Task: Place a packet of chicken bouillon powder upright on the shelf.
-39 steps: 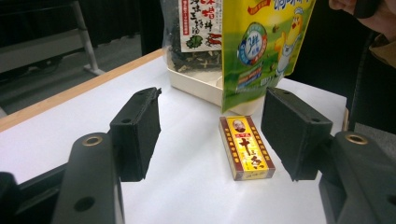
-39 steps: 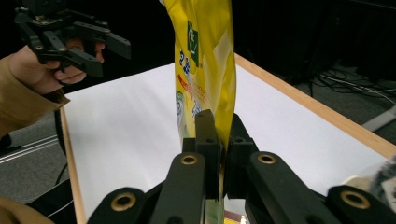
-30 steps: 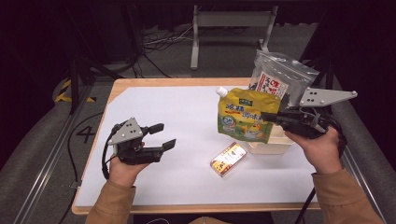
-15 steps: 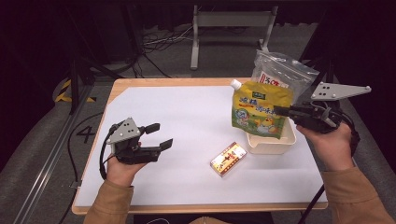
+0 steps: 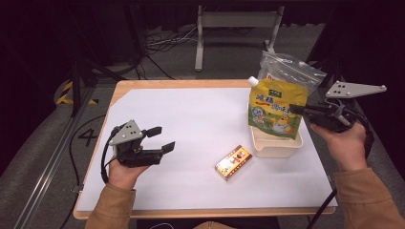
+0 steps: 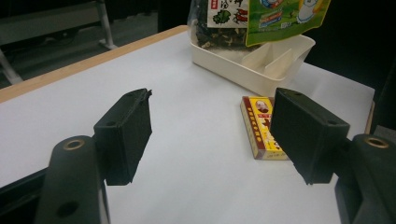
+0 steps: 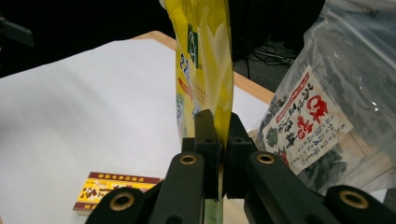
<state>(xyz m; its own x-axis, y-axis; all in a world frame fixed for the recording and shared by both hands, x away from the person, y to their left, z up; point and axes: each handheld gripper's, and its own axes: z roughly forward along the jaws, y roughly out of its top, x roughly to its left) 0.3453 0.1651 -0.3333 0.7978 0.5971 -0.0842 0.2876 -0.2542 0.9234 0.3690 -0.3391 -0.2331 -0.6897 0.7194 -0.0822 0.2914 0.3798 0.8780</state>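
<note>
Two packs are at the cream tray (image 5: 277,145): my right gripper (image 5: 305,111) pinches the yellow spouted pouch (image 5: 274,109) upright over it, before the clear seaweed bag (image 5: 291,71). Judging by this, I'm stowing; next comes lowering, then release. My left gripper (image 5: 160,139) gapes wide, idle, near the small box (image 5: 233,162).

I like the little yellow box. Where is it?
In the high view the little yellow box lies flat on the white table, just in front of the cream tray.
</note>
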